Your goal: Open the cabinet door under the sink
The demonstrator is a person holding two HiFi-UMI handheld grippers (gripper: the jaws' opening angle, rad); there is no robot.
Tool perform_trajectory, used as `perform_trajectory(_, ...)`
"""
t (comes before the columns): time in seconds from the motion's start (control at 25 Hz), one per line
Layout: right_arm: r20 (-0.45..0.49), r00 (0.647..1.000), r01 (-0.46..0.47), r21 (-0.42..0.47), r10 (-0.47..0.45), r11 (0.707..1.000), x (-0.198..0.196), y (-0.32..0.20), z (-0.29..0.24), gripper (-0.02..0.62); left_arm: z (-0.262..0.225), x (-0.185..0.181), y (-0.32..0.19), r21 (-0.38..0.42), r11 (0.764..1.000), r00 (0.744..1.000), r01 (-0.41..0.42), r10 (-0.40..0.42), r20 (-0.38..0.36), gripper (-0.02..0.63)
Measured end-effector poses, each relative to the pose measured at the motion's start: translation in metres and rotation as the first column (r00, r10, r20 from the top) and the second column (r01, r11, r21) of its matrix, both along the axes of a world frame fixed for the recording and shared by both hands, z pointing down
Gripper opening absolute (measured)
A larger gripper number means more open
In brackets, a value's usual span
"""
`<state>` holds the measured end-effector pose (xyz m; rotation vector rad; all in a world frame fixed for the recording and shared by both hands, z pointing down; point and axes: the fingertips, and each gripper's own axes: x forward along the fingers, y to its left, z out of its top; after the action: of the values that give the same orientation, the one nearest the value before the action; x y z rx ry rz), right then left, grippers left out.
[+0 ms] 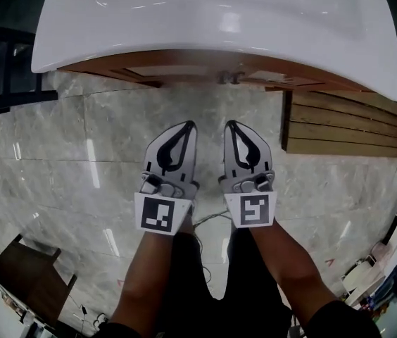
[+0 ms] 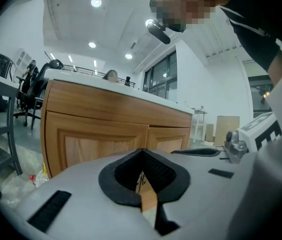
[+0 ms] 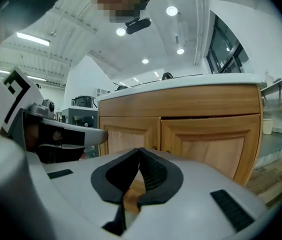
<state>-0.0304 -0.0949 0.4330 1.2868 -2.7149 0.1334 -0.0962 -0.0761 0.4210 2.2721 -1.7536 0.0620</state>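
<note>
Cabinet doors (image 3: 208, 144) under sink (image 1: 212, 20) closed. Left gripper (image 1: 188, 125) and right gripper (image 1: 231, 124) both clenched, empty, side by side, clear of doors.

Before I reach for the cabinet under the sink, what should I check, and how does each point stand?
1. Cabinet doors shut, ready to open: ok.
2. Knobs in sight at the seam between the doors: ok.
3. Left claw empty: ok, jaws together on nothing.
4. Right claw empty: ok, jaws together on nothing.
5. A claw open to take a knob: not ok, both are shut.
6. Claws at the doors: not ok, both are short of them.
</note>
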Motion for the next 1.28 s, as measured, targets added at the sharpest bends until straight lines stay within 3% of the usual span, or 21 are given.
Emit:
perform_trajectory(0.24,-0.034,0.997,-0.064,0.013,0.065,0.998,0.002,-0.02,0.049,0.025,0.049,-0.007,-0.007,-0.005,1.0,1.0,-0.025,0.025,0.018,0.023)
perform_trajectory(0.52,-0.082,0.987,-0.136,0.015,0.137,0.991,0.003,-0.043,0.083,0.029,0.068,-0.012,-0.008,-0.011,0.998,0.998,-0.056,0.056,0.02,0.023)
perform_trajectory(0.56,-0.085,0.986,-0.145,0.011,0.146,0.989,0.003,-0.048,0.086,0.049,0.07,-0.013,-0.01,-0.012,0.998,0.998,-0.061,0.061,0.023,0.023)
perform_trajectory(0.6,-0.086,0.984,-0.156,0.011,0.156,0.988,0.003,-0.052,0.088,0.109,0.071,-0.014,-0.011,-0.011,0.998,0.997,-0.065,0.066,0.026,0.023)
perform_trajectory(0.68,-0.089,0.979,-0.182,0.017,0.183,0.983,0.005,-0.062,0.09,0.133,0.073,-0.015,-0.015,-0.009,0.997,0.997,-0.072,0.073,0.029,0.023)
perform_trajectory(1.08,-0.141,0.962,-0.233,0.034,0.236,0.972,0.009,-0.088,0.107,0.137,0.081,-0.017,-0.018,-0.018,0.994,0.993,-0.111,0.112,0.035,0.023)
perform_trajectory(1.28,-0.151,0.954,-0.263,-0.004,0.26,0.965,0.008,-0.09,0.119,0.129,0.083,-0.017,-0.013,-0.027,0.992,0.992,-0.119,0.12,0.033,0.023)
